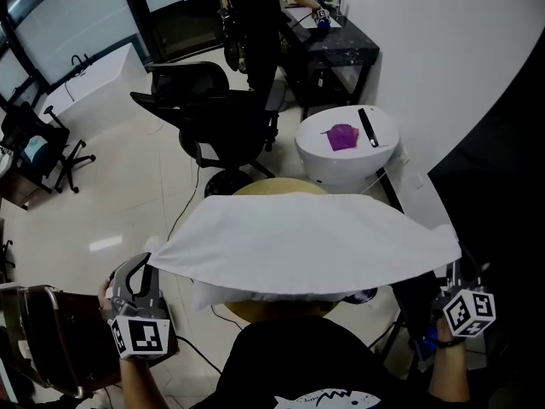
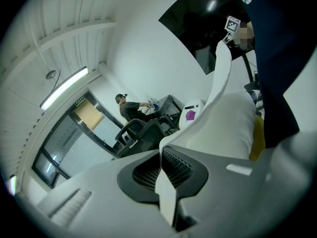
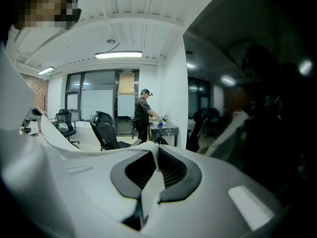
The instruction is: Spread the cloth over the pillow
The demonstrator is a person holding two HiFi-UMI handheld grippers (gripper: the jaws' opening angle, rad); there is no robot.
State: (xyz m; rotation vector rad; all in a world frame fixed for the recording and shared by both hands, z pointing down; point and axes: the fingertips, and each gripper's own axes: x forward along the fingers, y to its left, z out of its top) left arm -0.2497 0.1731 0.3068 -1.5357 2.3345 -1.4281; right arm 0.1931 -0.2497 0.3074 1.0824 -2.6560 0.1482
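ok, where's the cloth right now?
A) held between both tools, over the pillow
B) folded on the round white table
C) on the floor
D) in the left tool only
A: the left tool and the right tool are each shut on an edge of the cloth, which spans between them over the pillow.

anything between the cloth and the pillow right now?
Nothing visible. The cloth, pinched at its ends by the left tool and right tool, is stretched over the pillow, whose edge shows below its near hem.
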